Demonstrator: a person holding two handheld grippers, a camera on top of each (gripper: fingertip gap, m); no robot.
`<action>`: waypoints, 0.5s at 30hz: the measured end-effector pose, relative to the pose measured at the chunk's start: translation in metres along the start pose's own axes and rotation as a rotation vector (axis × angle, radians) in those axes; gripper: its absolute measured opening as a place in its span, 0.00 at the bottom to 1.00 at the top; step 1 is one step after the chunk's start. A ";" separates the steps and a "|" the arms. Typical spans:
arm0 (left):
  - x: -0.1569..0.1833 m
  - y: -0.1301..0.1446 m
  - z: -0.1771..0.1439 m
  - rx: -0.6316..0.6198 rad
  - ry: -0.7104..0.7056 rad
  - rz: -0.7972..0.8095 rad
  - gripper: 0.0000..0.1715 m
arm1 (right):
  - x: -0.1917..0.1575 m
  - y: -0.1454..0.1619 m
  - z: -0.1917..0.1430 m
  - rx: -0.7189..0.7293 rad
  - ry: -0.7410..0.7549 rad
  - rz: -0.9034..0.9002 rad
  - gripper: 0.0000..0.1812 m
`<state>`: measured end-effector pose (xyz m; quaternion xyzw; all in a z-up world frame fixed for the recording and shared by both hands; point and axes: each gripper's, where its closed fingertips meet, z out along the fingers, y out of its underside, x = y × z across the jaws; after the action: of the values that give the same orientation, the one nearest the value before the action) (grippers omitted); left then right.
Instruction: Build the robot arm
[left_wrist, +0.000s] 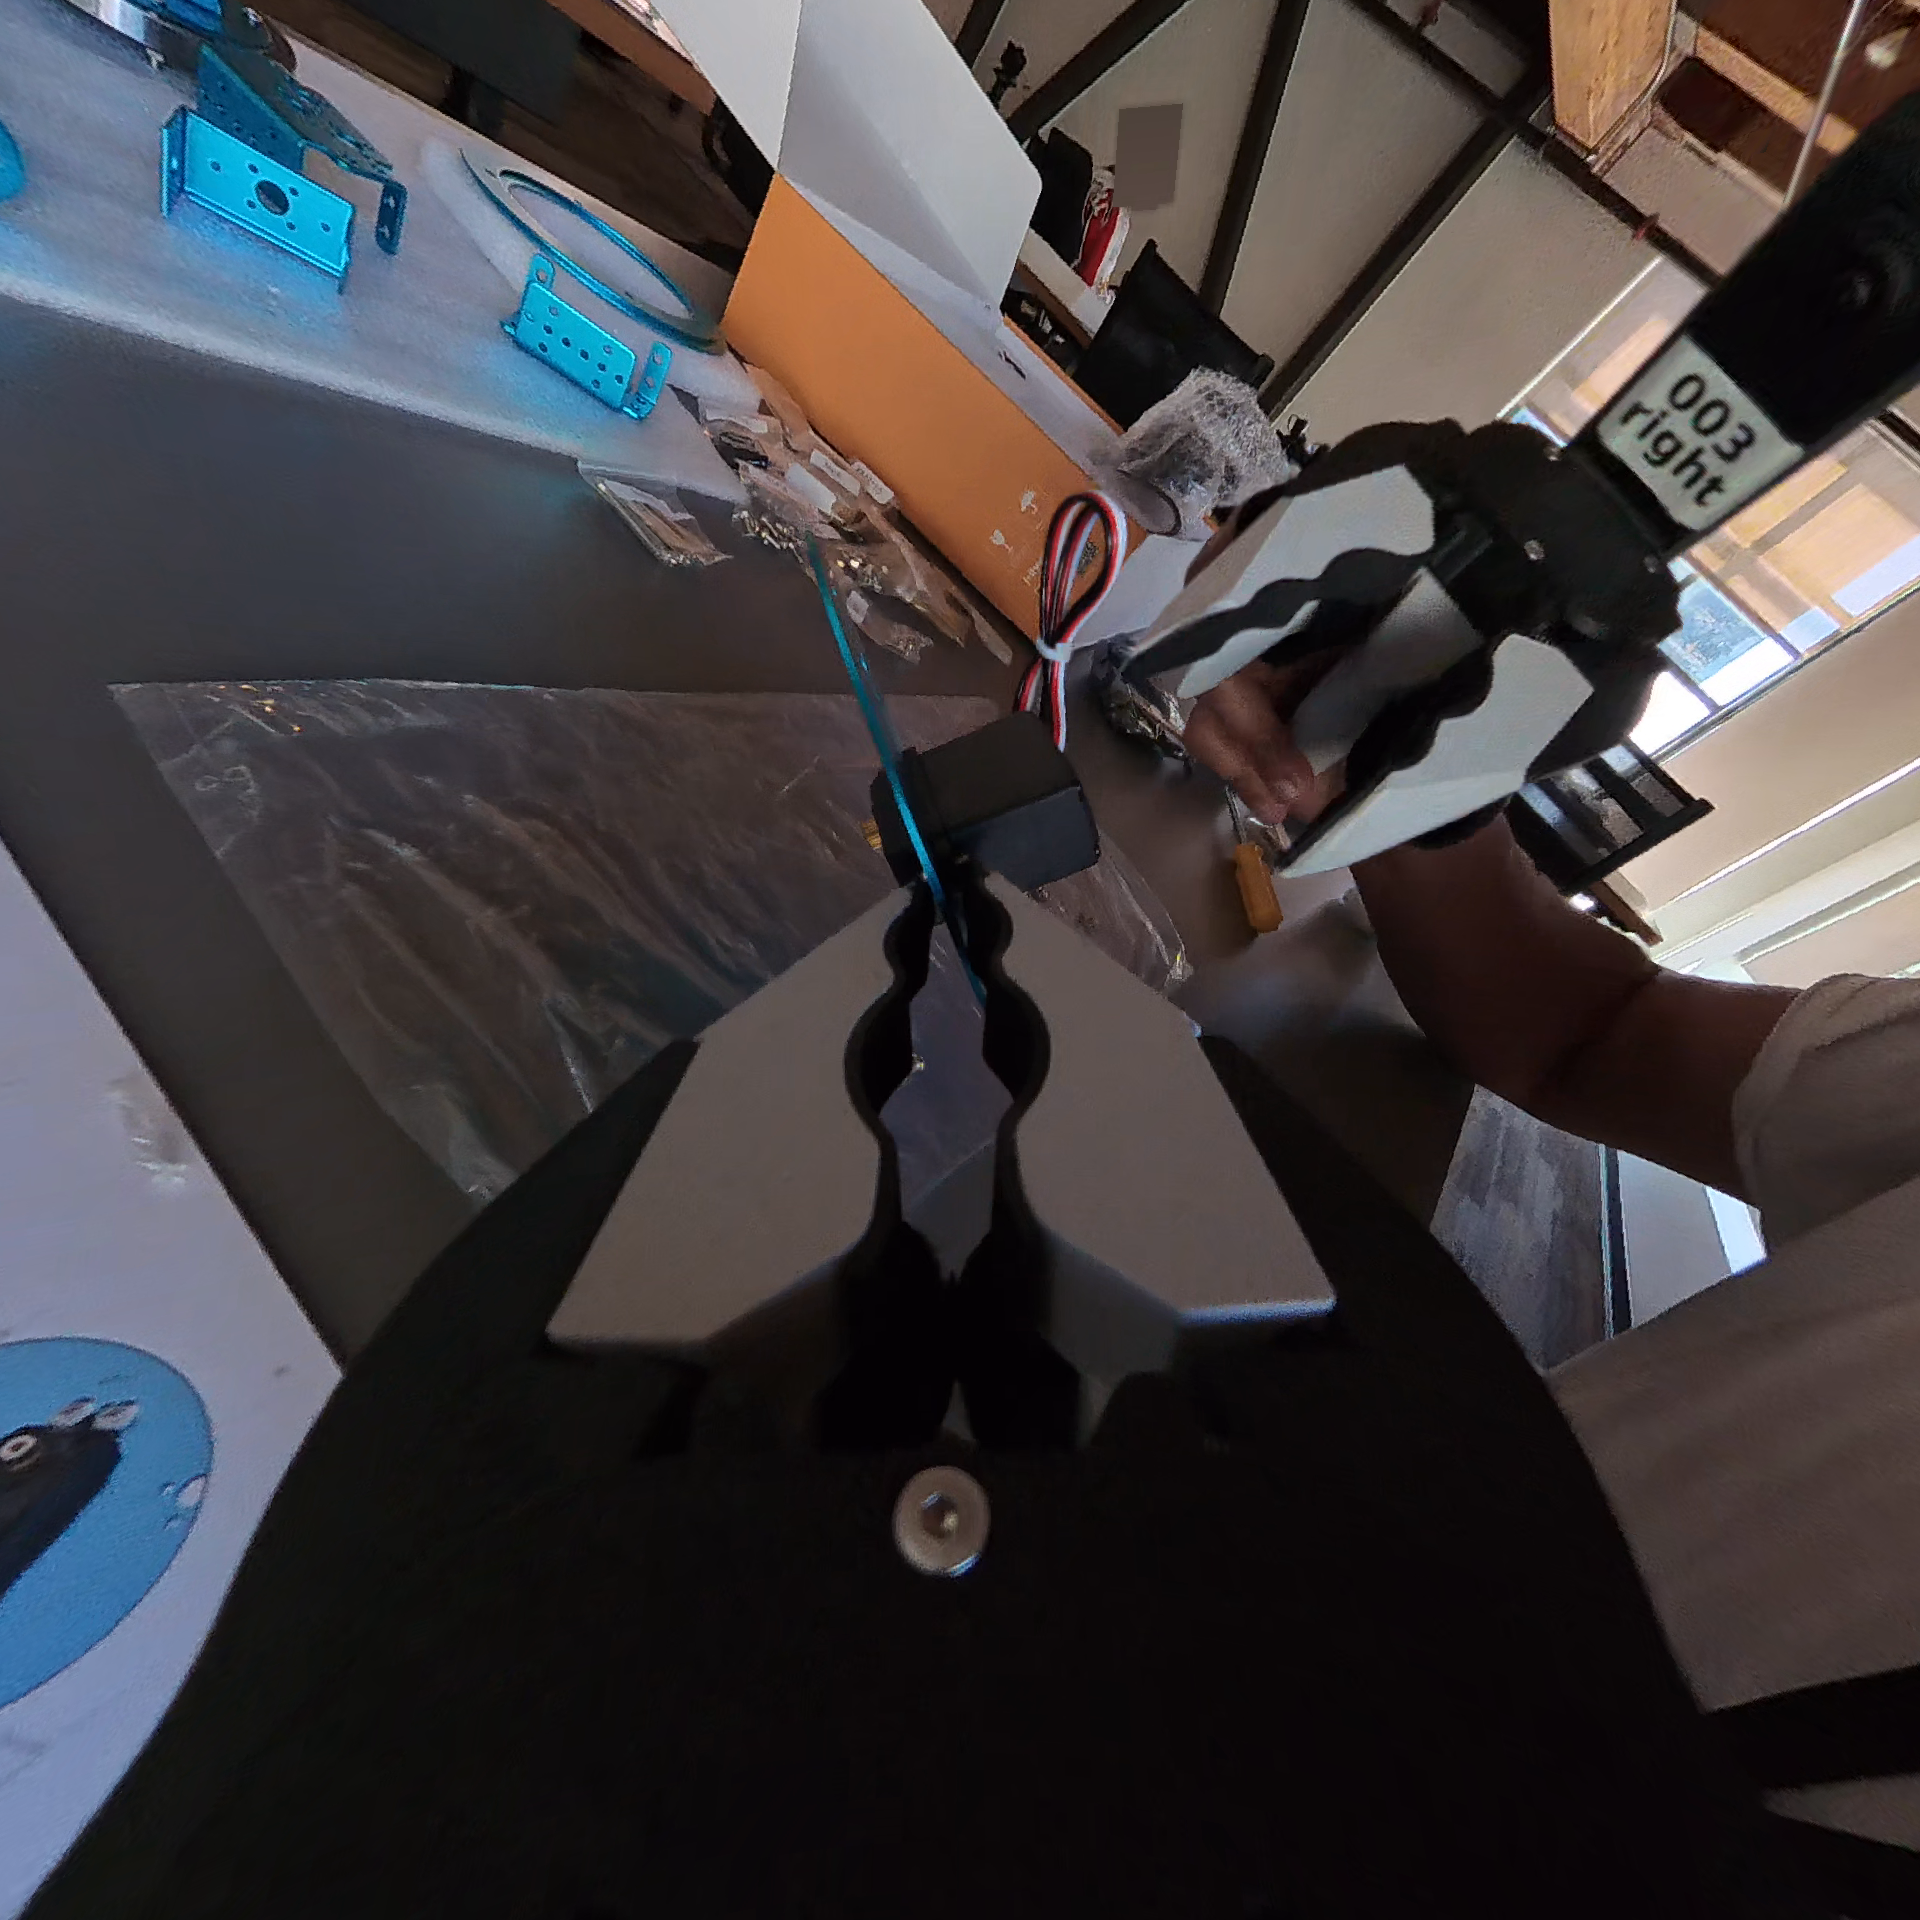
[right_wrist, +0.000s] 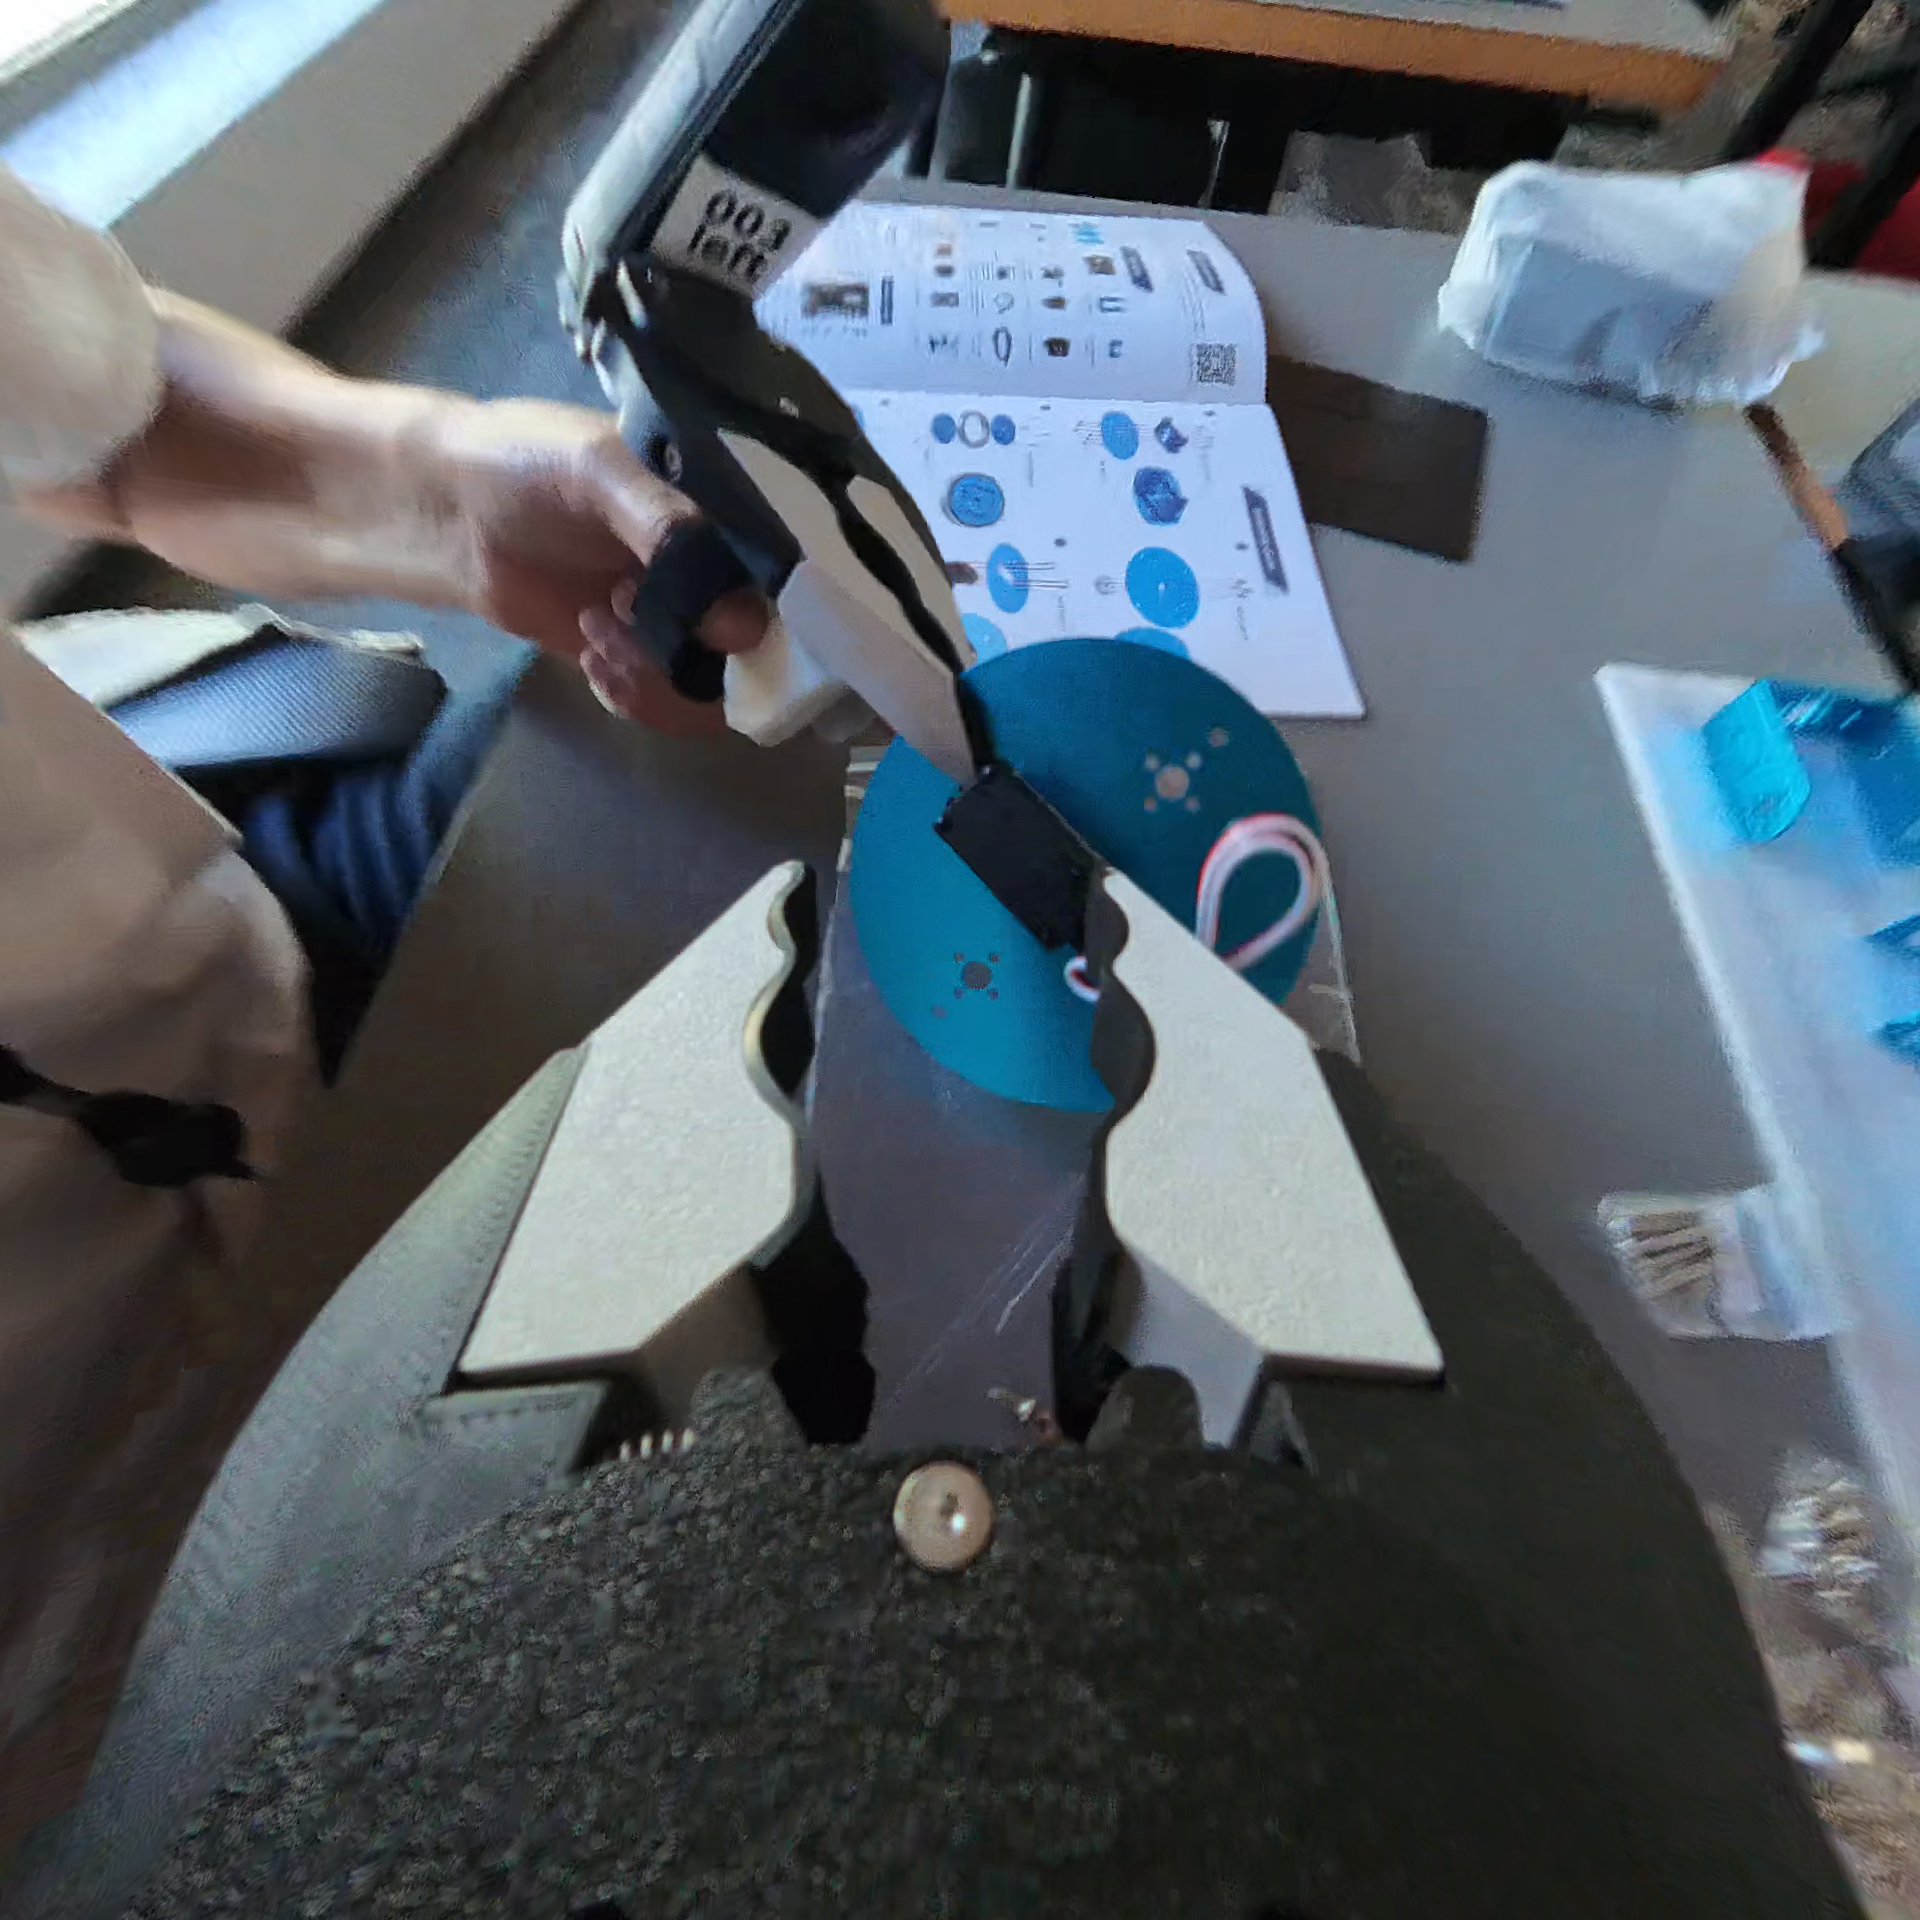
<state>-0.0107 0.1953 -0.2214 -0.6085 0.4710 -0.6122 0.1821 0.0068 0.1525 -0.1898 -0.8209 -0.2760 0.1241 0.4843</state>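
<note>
A teal-blue round disc (right_wrist: 1132, 727) has a black servo block (right_wrist: 1023, 862) mounted on it, with a looped red, white and black wire (right_wrist: 1257, 894). My left gripper (left_wrist: 951, 899) is shut on the disc's thin edge (left_wrist: 868, 686), seen edge-on, just below the servo (left_wrist: 997, 800). In the right wrist view the left gripper (right_wrist: 966, 769) holds the disc tilted above the table. My right gripper (right_wrist: 951, 914) is open and empty, its right fingertip (right_wrist: 1117, 914) close beside the servo's lower end. The right gripper also shows in the left wrist view (left_wrist: 1216, 758).
A clear plastic bag (left_wrist: 520, 883) lies under the disc on the grey table (right_wrist: 1507, 935). An open manual (right_wrist: 1091, 468), blue brackets (left_wrist: 270, 197), an orange box (left_wrist: 883, 395), small screw bags (left_wrist: 831, 520) and an orange-handled screwdriver (left_wrist: 1262, 883) lie around. One gripper's finger ends stand about 7 centimetres off the other's.
</note>
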 end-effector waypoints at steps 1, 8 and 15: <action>0.001 0.001 0.000 -0.009 0.001 0.004 0.03 | -0.001 0.000 0.006 -0.026 0.030 -0.072 0.25; 0.015 0.000 -0.004 -0.037 0.073 -0.033 0.03 | 0.006 0.019 0.038 -0.300 0.153 -0.440 0.24; 0.010 0.003 -0.004 -0.029 0.094 -0.090 0.03 | 0.003 0.007 0.029 -0.209 0.101 -0.389 0.26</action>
<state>-0.0173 0.1879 -0.2171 -0.6022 0.4600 -0.6409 0.1230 -0.0020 0.1728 -0.2105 -0.8031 -0.4159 -0.0422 0.4246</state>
